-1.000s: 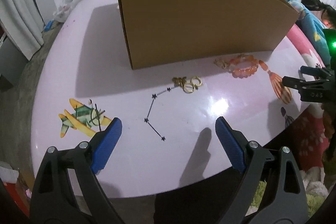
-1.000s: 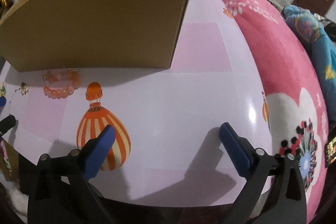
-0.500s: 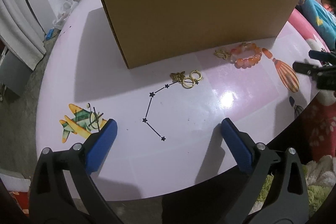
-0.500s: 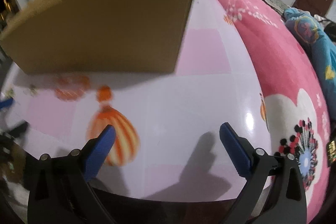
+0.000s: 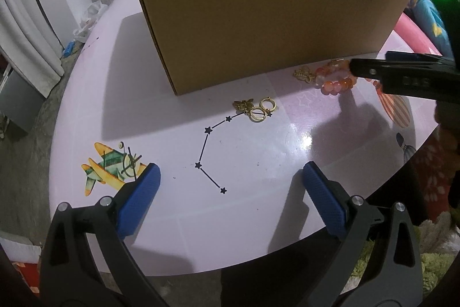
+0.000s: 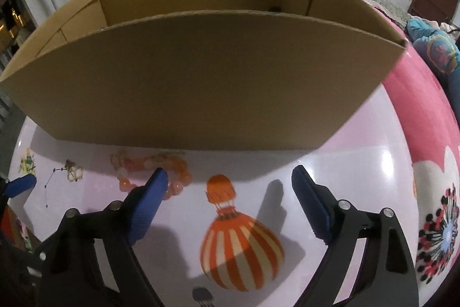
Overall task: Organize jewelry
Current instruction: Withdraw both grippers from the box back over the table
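The right claw (image 6: 227, 183) gapes wide, its left pad touching or just over the orange bead bracelet (image 6: 175, 177), which lies on the bench (image 6: 359, 177) just near of the cardboard box (image 6: 215, 82). The left claw (image 5: 230, 180) is open too, empty, near the gold earrings (image 5: 260, 111). The beads look light, smooth and floppy; pinch across one side of the strand.

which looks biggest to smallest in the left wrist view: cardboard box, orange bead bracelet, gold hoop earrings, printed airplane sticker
1. Brown cardboard box
2. Yellow-green printed airplane sticker, though it sits nearer the camera
3. Orange bead bracelet, partly hidden by the right tool
4. Gold hoop earrings
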A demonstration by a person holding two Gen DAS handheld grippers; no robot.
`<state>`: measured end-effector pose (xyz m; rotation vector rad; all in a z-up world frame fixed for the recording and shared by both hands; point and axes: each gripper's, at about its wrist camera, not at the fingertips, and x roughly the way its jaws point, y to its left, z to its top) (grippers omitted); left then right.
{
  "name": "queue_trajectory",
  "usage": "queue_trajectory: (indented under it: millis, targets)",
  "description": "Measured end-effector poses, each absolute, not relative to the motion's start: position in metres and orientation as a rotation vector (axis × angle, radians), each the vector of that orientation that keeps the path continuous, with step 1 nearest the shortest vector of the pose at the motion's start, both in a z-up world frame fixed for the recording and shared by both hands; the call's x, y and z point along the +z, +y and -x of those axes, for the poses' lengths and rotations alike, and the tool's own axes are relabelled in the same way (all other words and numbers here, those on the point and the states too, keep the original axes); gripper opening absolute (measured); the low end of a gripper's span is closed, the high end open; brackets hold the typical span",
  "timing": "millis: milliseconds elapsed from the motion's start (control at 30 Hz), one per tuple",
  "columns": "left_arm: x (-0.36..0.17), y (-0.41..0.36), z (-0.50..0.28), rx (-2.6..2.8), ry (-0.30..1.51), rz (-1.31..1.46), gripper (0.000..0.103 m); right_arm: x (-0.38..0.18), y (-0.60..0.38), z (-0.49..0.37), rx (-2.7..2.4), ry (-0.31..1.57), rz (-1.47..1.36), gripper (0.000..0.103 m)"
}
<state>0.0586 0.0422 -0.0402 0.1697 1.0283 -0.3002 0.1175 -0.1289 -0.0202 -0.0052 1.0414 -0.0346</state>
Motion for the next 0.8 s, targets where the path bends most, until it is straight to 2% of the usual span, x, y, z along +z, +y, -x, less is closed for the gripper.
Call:
queue_trajectory:
  millis: [100,400,667,800]
  targets:
    - [-0.041,0.043,-0.058,-0.304,1.027,-0.172,0.096,-0.025,-0.122,-0.118,-0.045,1.052,0.074,0.082]
    - [-0.04,0.043,-0.057,-0.304,1.024,-0.17,0.096,-0.02,-0.146,-0.102,-0.082,1.059,0.104,0.082]
    - [-0.04,0.044,-0.057,-0.304,1.021,-0.17,0.096,-0.015,-0.187,-0.082,-0.143,1.064,0.09,0.082]
    - [-0.04,0.045,-0.058,-0.305,1.019,-0.171,0.096,-0.003,-0.198,-0.072,-0.111,1.009,0.047,0.082]
